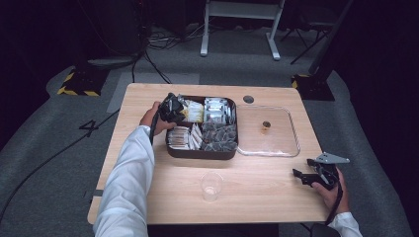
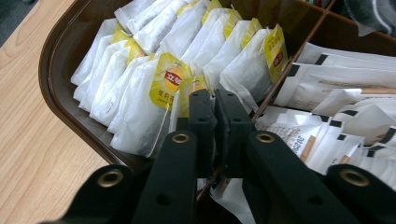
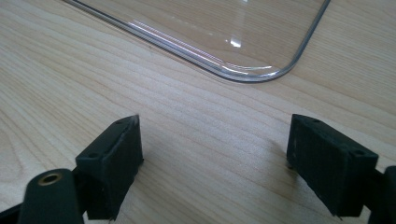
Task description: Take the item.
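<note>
A dark brown compartment tray sits in the middle of the wooden table, filled with sachets. My left gripper reaches into its far left compartment, among white tea bags with yellow tags. In the left gripper view its jaws stand almost together, pinching the thin edge of one yellow-tagged tea bag. My right gripper rests at the table's right side near the front. Its jaws are wide open over bare wood with nothing between them.
A clear plastic lid lies right of the tray with a small brown object on it; its rounded corner is just beyond my right jaws. A clear cup stands in front of the tray. Long paper sachets fill the neighbouring compartment.
</note>
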Motion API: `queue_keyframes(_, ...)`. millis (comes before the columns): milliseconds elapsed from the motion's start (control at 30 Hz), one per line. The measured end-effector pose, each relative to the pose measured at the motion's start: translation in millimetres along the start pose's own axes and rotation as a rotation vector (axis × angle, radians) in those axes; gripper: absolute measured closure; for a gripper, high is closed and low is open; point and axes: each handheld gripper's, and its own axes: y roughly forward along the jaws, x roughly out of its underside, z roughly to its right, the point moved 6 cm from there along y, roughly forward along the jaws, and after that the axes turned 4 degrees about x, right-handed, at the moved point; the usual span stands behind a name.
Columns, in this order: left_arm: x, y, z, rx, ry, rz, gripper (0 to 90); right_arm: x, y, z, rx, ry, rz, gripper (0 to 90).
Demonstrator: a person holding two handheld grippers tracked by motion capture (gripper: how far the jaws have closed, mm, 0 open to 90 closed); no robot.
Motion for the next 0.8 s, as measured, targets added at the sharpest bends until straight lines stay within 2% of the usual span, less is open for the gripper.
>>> queue_keyframes(100, 0.1, -0.2, 0.5, 0.005, -0.005, 0.010, 89.3, 0.0, 0.0, 0.0, 0.000, 0.000, 0.000, 18.5)
queue_keyframes(167, -0.2, -2.6, -1.1, -0.010, -0.003, 0.020, 89.4, 0.0, 0.0, 0.0, 0.000, 0.000, 0.000, 18.5)
queue_keyframes(233, -1.2, -8.2, -1.5, -0.012, -0.012, 0.051, 89.7, 0.0, 0.0, 0.0, 0.000, 0.000, 0.000, 18.6)
queue_keyframes(267, -1.2, -8.2, -1.5, -0.012, -0.012, 0.051, 89.7, 0.0, 0.0, 0.0, 0.000, 0.000, 0.000, 18.6)
queue_keyframes(333, -1.9, -13.3, -1.4, 0.002, -0.024, 0.081, 89.8, 0.0, 0.0, 0.0, 0.000, 0.000, 0.000, 18.6)
queue_keyframes(500, -2.1, -24.1, -0.8, -0.009, -0.032, 0.126, 89.8, 0.0, 0.0, 0.0, 0.000, 0.000, 0.000, 18.6)
queue_keyframes(767, 0.4, -38.4, -0.5, -0.023, -0.019, 0.155, 89.9, 0.0, 0.1, 0.2, -0.001, 0.002, -0.001, 18.5)
queue_keyframes(800, 0.8, -41.3, 0.0, -0.027, -0.018, 0.170, 89.9, 0.0, 0.1, 0.2, -0.001, 0.002, -0.001, 18.5)
